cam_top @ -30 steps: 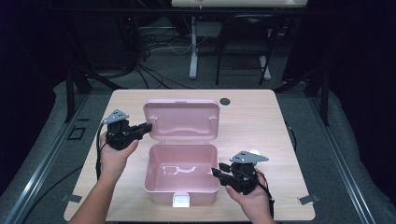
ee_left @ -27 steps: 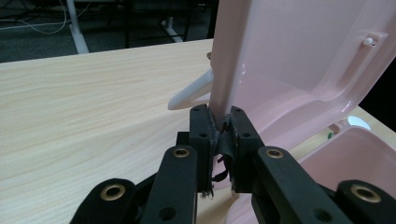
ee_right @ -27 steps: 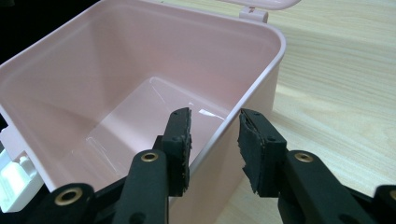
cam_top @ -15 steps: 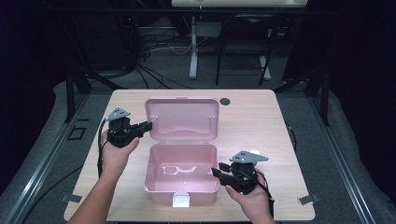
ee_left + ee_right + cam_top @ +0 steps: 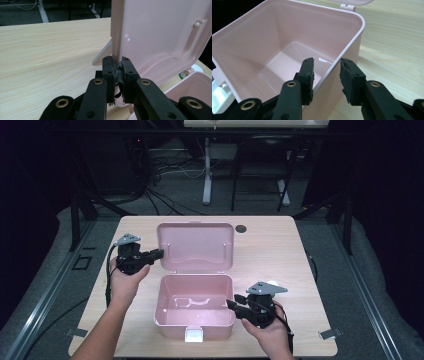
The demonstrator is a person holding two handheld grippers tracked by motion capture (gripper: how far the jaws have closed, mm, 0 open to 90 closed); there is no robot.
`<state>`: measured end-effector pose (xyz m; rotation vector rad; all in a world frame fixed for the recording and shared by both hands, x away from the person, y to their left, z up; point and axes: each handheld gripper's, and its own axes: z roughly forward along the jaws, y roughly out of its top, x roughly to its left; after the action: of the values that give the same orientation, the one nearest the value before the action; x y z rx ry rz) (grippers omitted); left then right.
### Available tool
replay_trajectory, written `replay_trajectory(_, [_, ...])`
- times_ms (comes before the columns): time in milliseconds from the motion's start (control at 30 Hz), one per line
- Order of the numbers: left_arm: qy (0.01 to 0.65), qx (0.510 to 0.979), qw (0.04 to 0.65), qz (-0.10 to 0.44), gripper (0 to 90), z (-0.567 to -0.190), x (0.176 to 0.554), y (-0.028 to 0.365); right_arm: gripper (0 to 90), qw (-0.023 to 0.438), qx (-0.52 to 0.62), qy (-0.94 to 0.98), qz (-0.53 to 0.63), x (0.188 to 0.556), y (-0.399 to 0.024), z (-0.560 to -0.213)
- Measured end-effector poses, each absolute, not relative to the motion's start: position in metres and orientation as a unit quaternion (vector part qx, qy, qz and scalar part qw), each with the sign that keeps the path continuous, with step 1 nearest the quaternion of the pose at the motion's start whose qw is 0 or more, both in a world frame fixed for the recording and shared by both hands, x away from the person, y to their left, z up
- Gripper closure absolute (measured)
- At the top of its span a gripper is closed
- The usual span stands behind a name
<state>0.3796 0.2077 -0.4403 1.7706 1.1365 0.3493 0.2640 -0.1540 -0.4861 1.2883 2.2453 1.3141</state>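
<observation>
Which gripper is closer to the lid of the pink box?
Left. The left gripper has its jaws pinched on the lid edge. The right gripper is down at the box wall, jaws straddling its rim.

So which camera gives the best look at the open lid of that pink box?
The high view: the whole lid stands open behind the box, its left edge pinched by the left gripper. The left gripper view gives just that edge and part of the inner face; the right gripper view catches a sliver.

High view overhead, far; gripper views close; share pink box (image 5: 195, 305).
</observation>
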Motion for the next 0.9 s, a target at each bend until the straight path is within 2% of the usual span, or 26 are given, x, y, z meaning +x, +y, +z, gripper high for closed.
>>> replay_trajectory(900, [0.478, 0.721, 0.486, 0.122, 84.0, -0.4434, 0.3877, 0.2095, 63.4, 0.118, 0.441, 0.767, 0.451, 0.2643, -0.1541, -0.4866])
